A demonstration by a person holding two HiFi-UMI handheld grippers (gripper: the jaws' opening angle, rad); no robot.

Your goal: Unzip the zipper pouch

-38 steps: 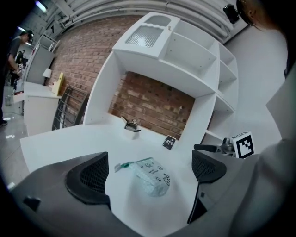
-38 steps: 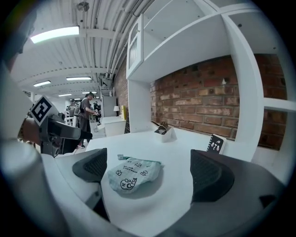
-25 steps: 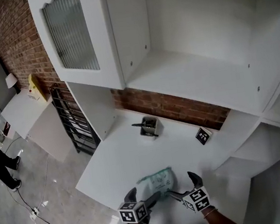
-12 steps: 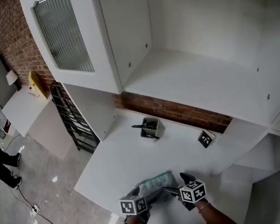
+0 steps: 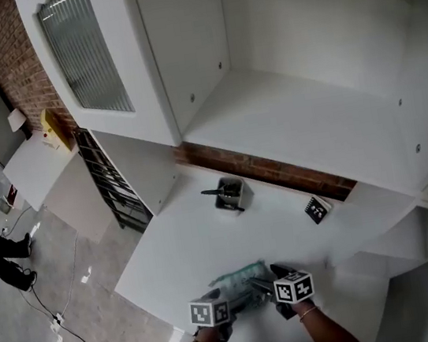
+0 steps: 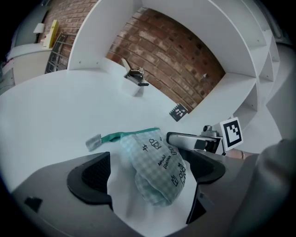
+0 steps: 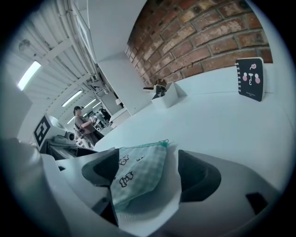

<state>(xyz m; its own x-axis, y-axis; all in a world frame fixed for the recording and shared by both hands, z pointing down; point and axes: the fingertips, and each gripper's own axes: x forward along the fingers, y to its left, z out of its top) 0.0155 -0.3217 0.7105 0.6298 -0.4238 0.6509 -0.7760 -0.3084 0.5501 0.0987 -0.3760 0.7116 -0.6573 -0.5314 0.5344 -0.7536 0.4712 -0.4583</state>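
White tabletop (image 5: 185,242) lies under the fingers (image 7: 196,176). Well ahead of them, slightly left: small white holder (image 5: 232,195), a dark tool sticking out of it. Ahead and to the right: black card (image 5: 314,209) with pale marks, leaning on the brick wall (image 5: 278,171). Far left of the fingers: black rack (image 5: 112,185) beside the tabletop, with a ribbed glass door (image 5: 85,58) above it.

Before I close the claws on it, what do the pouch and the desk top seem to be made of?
Pouch: soft woven fabric, likely cotton, matte. It has a pale green check with printed black doodles, and it sags and creases.
Zipper tape: darker green textile strip.
Desk top: smooth white board, probably laminate or painted wood. It looks flat and even, with a faint sheen.
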